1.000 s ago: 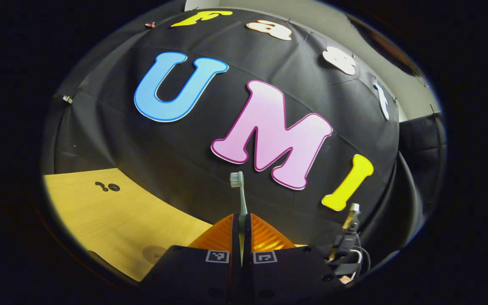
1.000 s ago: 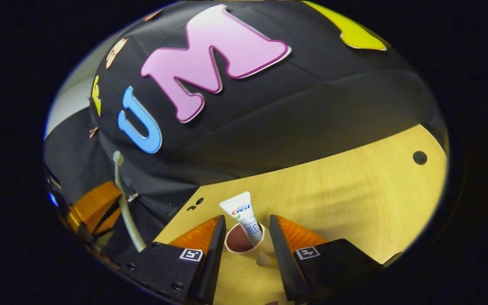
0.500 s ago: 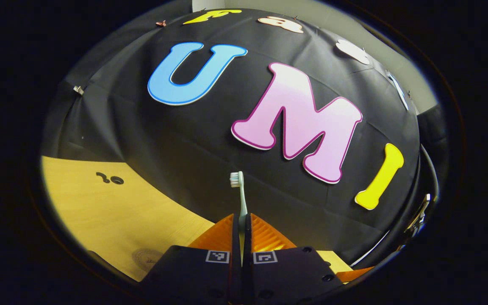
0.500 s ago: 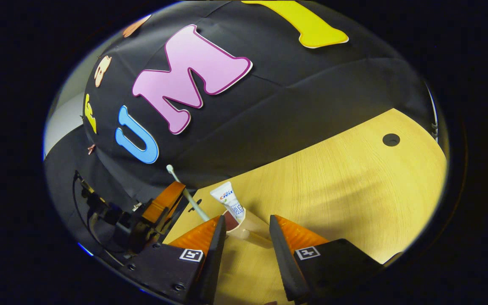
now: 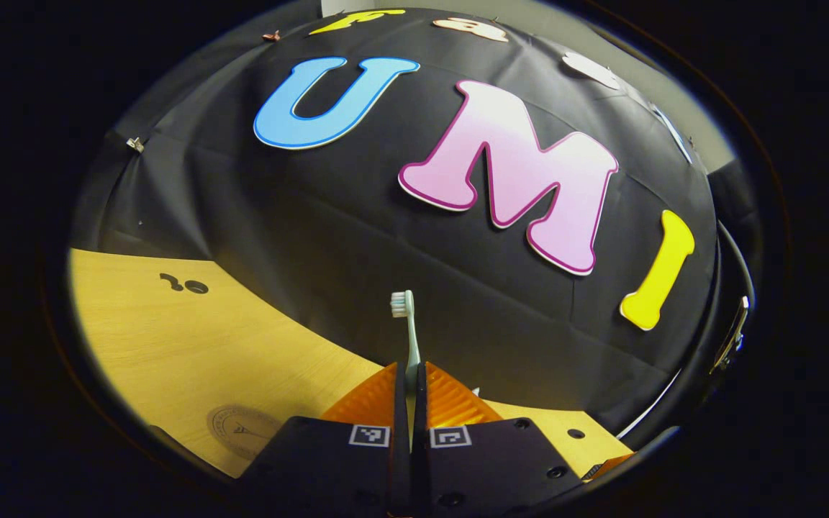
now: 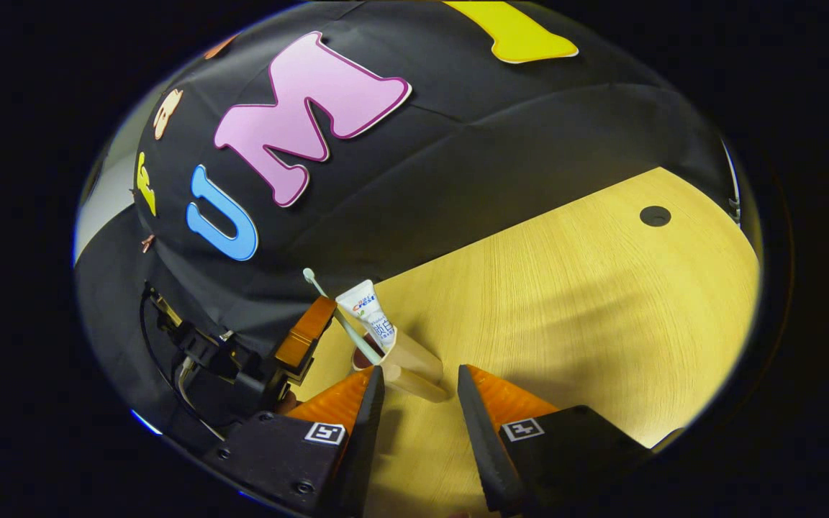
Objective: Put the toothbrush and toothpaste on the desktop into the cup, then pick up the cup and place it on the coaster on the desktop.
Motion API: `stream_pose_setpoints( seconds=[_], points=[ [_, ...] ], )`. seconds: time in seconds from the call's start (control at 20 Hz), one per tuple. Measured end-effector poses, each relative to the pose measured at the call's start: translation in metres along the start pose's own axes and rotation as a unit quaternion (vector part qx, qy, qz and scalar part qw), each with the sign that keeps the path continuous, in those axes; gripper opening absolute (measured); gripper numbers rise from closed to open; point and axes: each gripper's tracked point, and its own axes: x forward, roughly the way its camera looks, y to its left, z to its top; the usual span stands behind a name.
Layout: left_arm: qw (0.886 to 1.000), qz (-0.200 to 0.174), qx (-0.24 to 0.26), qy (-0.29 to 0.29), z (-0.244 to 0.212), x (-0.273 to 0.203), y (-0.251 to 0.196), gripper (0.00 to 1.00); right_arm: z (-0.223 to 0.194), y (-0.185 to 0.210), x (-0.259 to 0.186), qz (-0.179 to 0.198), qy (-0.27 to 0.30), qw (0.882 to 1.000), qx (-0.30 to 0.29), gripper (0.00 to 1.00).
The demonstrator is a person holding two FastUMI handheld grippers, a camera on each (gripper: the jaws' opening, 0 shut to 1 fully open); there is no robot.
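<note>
In the left gripper view, the left gripper [image 5: 410,374] is clenched on the toothbrush [image 5: 407,338]: both orange fingers press flat against the pale green handle, which rises straight up between them. The white bristle head stands above the fingertips, set against the black cloth wall [image 5: 328,216]. Below and to the left lies the wooden desktop [image 5: 170,338], and the round coaster [image 5: 242,430] sits flat on it near the lower edge, just left of the gripper's black body.

In the right gripper view, the right gripper [image 6: 414,381] is released — its two orange fingers stand apart with a clear gap and touch nothing. Just beyond the fingertips and slightly left of that gap stands the tan cup [image 6: 407,363] on the desktop [image 6: 587,302], appearing tilted through the lens. The toothpaste [image 6: 371,320] tube sits in the cup, its white body sticking out above the rim and leaning to the upper left. The toothbrush [image 6: 342,320] crosses just beside the tube, its lower end reaching the cup's mouth and its head pointing up and left. The left gripper [image 6: 306,334] — seen farther off on the left, orange finger leading — holds the handle near the cup's left side.
</note>
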Motion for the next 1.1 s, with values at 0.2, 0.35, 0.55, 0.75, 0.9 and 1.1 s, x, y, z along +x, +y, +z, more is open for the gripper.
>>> stream_pose_setpoints(
  seconds=[0.2, 0.35, 0.55, 0.75, 0.9, 1.1],
  points=[
    [1.000, 0.002, 0.006, 0.003, -0.012, -0.012, -0.001, 0.06, -0.002, 0.003, 0.005, 0.002, 0.002, 1.000, -0.009, 0.64],
    [1.000, 0.006, 0.019, 0.000, -0.015, -0.017, -0.001, 0.06, -0.006, 0.006, 0.011, 0.004, 0.008, 1.000, -0.013, 0.64],
    [0.999, 0.000, 0.049, 0.003, -0.019, -0.021, -0.002, 0.06, -0.013, 0.005, 0.019, 0.000, 0.021, 1.000, -0.017, 0.64],
    [0.998, -0.007, 0.058, 0.003, -0.022, -0.022, -0.002, 0.11, -0.018, 0.004, 0.022, 0.001, 0.030, 0.999, -0.013, 0.64],
    [0.998, -0.003, 0.058, 0.011, -0.028, -0.023, 0.003, 0.13, -0.018, 0.002, 0.023, 0.001, 0.028, 0.999, -0.023, 0.63],
    [0.998, -0.005, 0.061, 0.019, -0.028, -0.033, 0.003, 0.28, -0.015, 0.003, 0.022, 0.000, 0.033, 0.999, -0.035, 0.64]
  ],
)
